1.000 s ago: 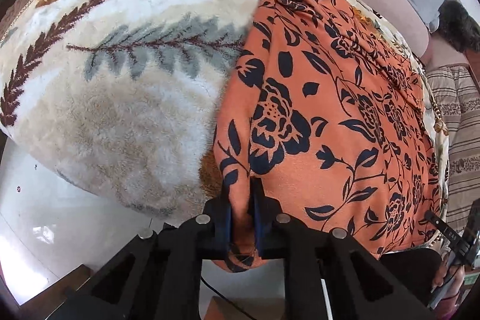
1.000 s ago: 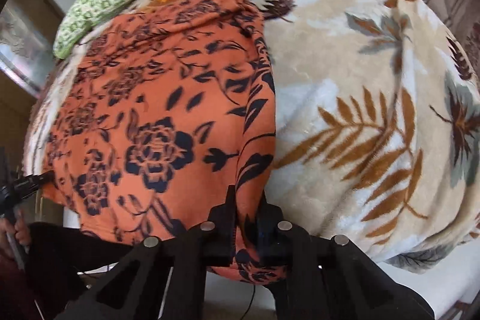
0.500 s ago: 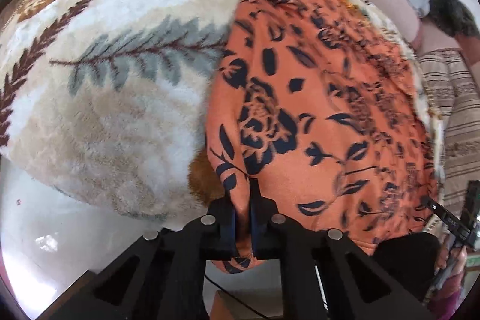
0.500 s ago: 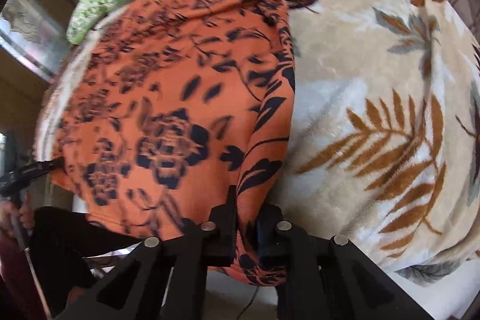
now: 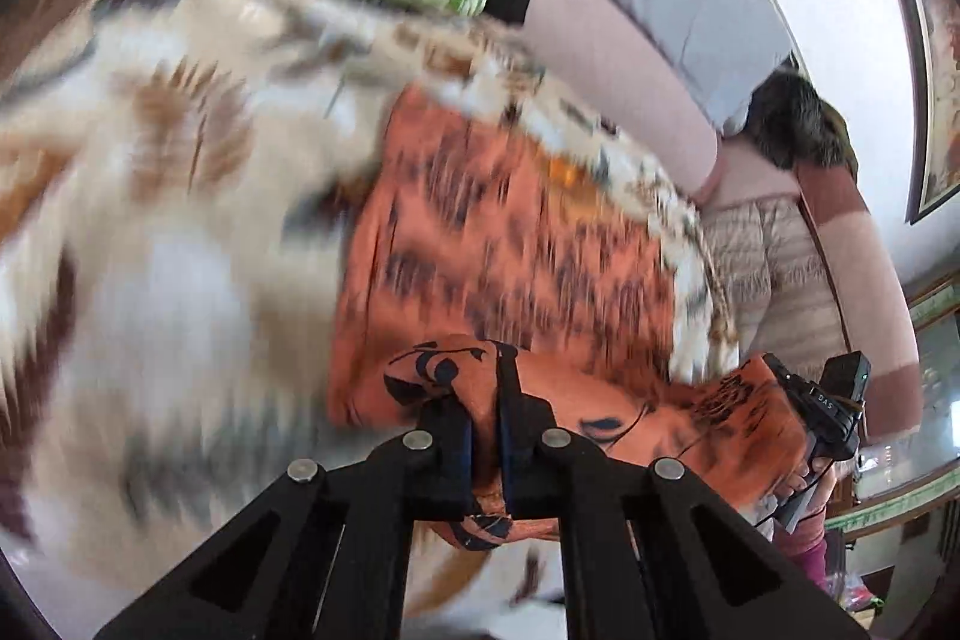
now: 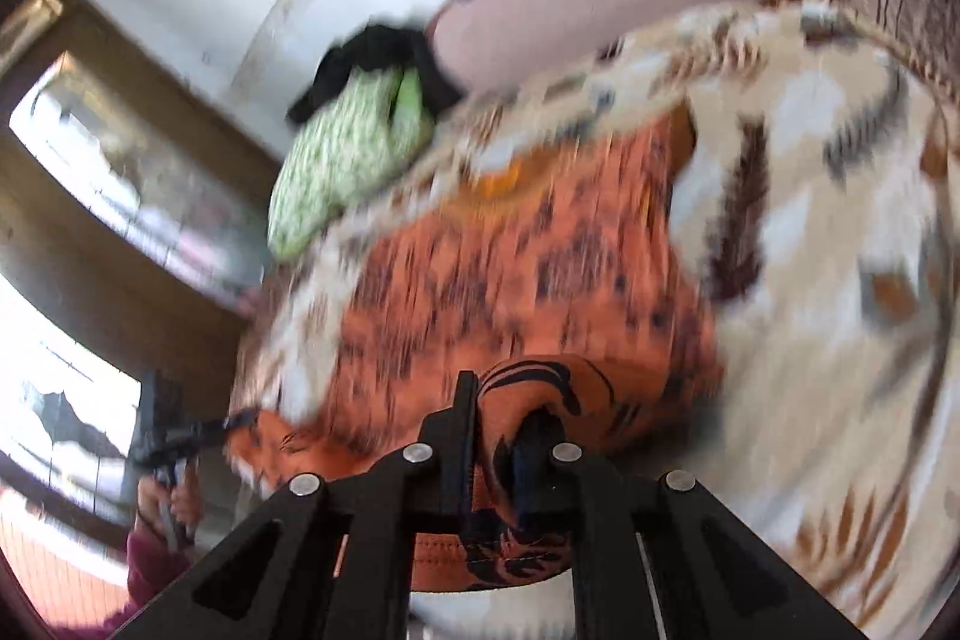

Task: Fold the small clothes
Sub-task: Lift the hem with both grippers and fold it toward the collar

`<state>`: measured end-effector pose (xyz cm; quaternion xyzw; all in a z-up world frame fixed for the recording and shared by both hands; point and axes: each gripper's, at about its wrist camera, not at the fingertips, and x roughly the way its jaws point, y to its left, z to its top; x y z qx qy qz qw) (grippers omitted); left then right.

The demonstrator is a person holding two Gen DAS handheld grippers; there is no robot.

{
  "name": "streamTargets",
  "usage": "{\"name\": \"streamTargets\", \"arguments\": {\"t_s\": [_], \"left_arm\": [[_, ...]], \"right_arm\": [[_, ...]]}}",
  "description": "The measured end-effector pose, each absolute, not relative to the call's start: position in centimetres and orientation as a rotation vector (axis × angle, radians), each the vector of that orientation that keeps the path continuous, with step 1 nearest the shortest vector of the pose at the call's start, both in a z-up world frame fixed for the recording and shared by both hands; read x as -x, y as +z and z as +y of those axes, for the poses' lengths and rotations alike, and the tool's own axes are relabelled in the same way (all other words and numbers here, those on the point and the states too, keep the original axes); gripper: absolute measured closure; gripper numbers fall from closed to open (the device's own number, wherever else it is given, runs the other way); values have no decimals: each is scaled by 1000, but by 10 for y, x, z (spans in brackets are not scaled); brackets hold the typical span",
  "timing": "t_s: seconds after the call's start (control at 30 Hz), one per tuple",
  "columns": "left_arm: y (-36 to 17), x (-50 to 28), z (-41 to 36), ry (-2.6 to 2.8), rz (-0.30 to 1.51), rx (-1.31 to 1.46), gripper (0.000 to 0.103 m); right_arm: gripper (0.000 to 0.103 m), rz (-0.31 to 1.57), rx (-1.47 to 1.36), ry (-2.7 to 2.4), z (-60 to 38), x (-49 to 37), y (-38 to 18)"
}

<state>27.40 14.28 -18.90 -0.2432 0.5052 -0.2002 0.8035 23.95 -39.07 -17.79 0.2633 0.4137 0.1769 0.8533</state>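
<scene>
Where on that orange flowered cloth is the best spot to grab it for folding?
By its near hem corners, one per gripper, coming from the bed's near edge. The orange cloth is limp, so pinching both corners keeps the edge taut. The left gripper and right gripper grip there.

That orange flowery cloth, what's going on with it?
A person is folding it with two handheld grippers. The left gripper and the right gripper each have their jaws shut on a near corner of the orange floral garment, lifting that edge above the part lying on the leaf-patterned blanket. The pictures are blurred by motion, so the fold looks under way, not finished.
</scene>
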Motion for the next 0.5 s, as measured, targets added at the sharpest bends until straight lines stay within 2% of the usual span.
{"name": "streamTargets", "arguments": {"t_s": [0.1,0.2,0.23,0.33,0.4,0.5], "left_arm": [[-180,-348,136,-392,1079,539,96],[-197,-425,125,-320,1090,575,95],[-208,-445,122,-305,1095,600,95],[-251,-492,112,-199,1125,627,94],[-280,-504,113,-166,1133,700,94],[-300,-499,128,-184,1080,836,94]], "right_arm": [[94,811,-608,290,-411,-300,-169],[94,792,-716,207,-433,-366,-179],[90,801,-770,177,-441,-387,-190],[90,855,-1013,101,-464,-452,-252],[90,901,-1126,49,-474,-472,-292],[90,837,-1267,29,-482,-473,-327]]}}
